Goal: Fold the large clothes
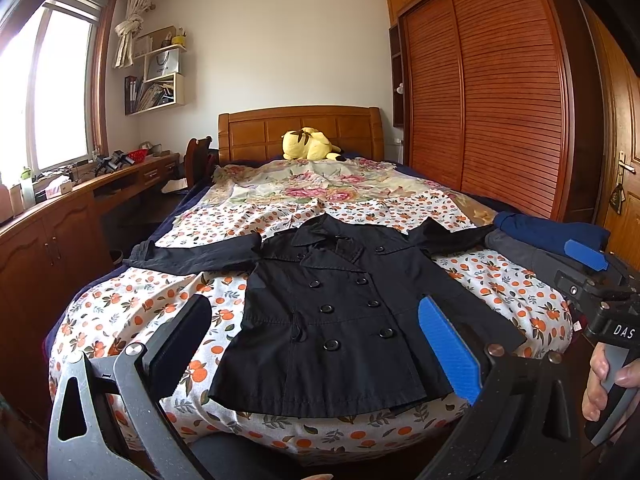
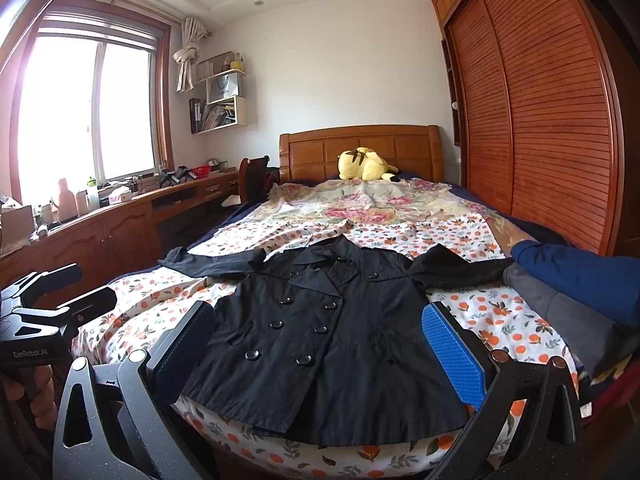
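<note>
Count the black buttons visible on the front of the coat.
7 on the black coat: two columns of three down the front, upper, middle, lower on one side, and one near the shoulder. Others may hide under the lapels.

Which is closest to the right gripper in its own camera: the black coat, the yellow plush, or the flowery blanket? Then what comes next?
1. Black coat: spread flat, just ahead of the open jaws.
2. Flowery blanket: mid-bed, beyond the collar.
3. Yellow plush: far end, against the headboard.
</note>
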The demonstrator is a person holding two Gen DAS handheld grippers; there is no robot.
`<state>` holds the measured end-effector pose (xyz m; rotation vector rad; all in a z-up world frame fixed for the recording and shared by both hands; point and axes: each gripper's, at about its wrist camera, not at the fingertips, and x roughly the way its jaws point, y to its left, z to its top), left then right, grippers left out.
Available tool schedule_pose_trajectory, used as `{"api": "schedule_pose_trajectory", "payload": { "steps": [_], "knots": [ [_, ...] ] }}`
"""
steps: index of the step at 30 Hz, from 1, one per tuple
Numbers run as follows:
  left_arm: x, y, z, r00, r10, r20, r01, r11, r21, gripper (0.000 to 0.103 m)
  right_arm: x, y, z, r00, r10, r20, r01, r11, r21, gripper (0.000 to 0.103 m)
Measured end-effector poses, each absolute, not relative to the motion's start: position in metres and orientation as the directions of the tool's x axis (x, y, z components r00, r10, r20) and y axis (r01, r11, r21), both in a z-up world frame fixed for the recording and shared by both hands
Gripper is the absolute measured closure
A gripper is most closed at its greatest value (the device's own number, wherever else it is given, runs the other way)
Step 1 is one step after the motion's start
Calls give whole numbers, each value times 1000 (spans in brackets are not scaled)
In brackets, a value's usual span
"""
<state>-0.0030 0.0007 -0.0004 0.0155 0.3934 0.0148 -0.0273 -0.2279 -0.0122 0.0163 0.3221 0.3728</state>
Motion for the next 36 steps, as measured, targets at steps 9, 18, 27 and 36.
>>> {"api": "schedule_pose_trajectory", "payload": {
  "steps": [9, 18, 27, 36],
  "knots": [
    [-4, 3, 1, 923, 20, -385, -15, 1000, 16, 0, -27, -227, -12, 881, 359, -307, -355, 932, 74, 0],
    [-3, 3, 0, 923, 20, -385, -15, 1000, 17, 0, -26, -225, -12, 880, 360, -310, -354, 932, 75, 0],
    [-2, 3, -3, 921, 22, -389, -15, 1000, 21, 0, -26, -225, -12, 881, 359, -309, -355, 932, 73, 0],
    [-2, 3, -3, 921, 21, -390, -14, 1000, 21, 0, -27, -226, -11, 881, 359, -307, -355, 932, 71, 0]
  ]
}}
